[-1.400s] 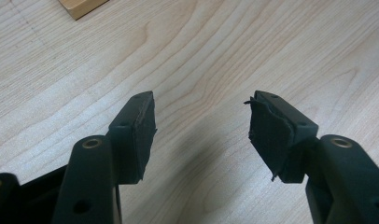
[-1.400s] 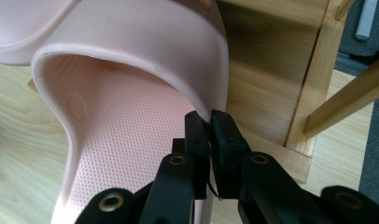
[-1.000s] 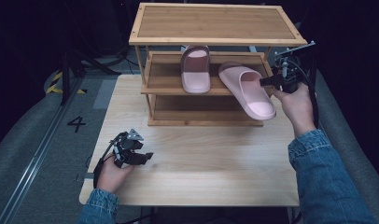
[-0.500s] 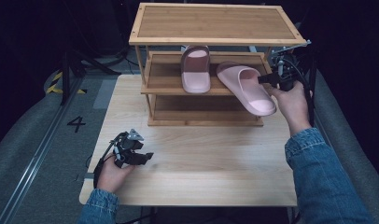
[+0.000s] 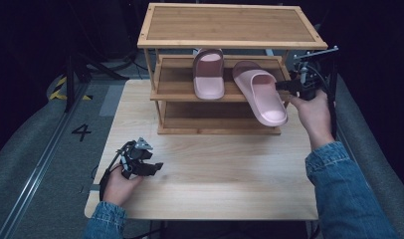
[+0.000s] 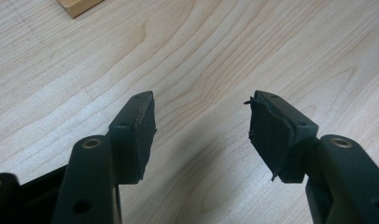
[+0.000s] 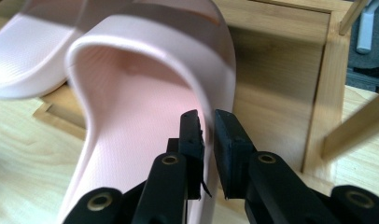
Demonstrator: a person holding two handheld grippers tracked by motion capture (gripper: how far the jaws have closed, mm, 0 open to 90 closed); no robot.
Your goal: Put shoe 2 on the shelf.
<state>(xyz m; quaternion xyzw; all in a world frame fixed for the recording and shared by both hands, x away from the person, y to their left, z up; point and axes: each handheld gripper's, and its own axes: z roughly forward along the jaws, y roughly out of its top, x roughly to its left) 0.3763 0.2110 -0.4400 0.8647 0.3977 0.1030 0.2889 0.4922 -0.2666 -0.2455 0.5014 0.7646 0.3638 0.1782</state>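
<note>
Slipper (image 5: pixel 262 94) number two is on the middle shelf (image 5: pixel 177 87) of the wooden shoe rack (image 5: pixel 230 25), lying at a slant with its heel end sticking out past the shelf's front edge, just beside its partner (image 5: pixel 208 74), which already sits square with its toe pointing to the back. So you're at the placing step, and by the look of it right at the let-go.

Your right gripper (image 7: pixel 207 126) is at the slipper's outer side, and in the right gripper view the strap's edge (image 7: pixel 220 93) runs right down into the narrow gap between the jaws. The jaws have just been opening. A thin slit shows between the pads, and whether they press on the rubber at all I can't tell from here. Call it a loosening pinch, not a firm one.

Your left gripper (image 5: pixel 140 162) rests low near the front left of the table (image 5: pixel 215 174), well apart from the rack, jaws spread wide over bare wood with nothing between them.

Next move, as I judge it: the slipper is not straight yet. Either nudge the heel in and swing it parallel with its partner before you let go fully, or open wide and draw the right hand straight back so the pads don't snag the strap and drag the slipper off the edge. That overhanging heel is the risk, so go gently.
</note>
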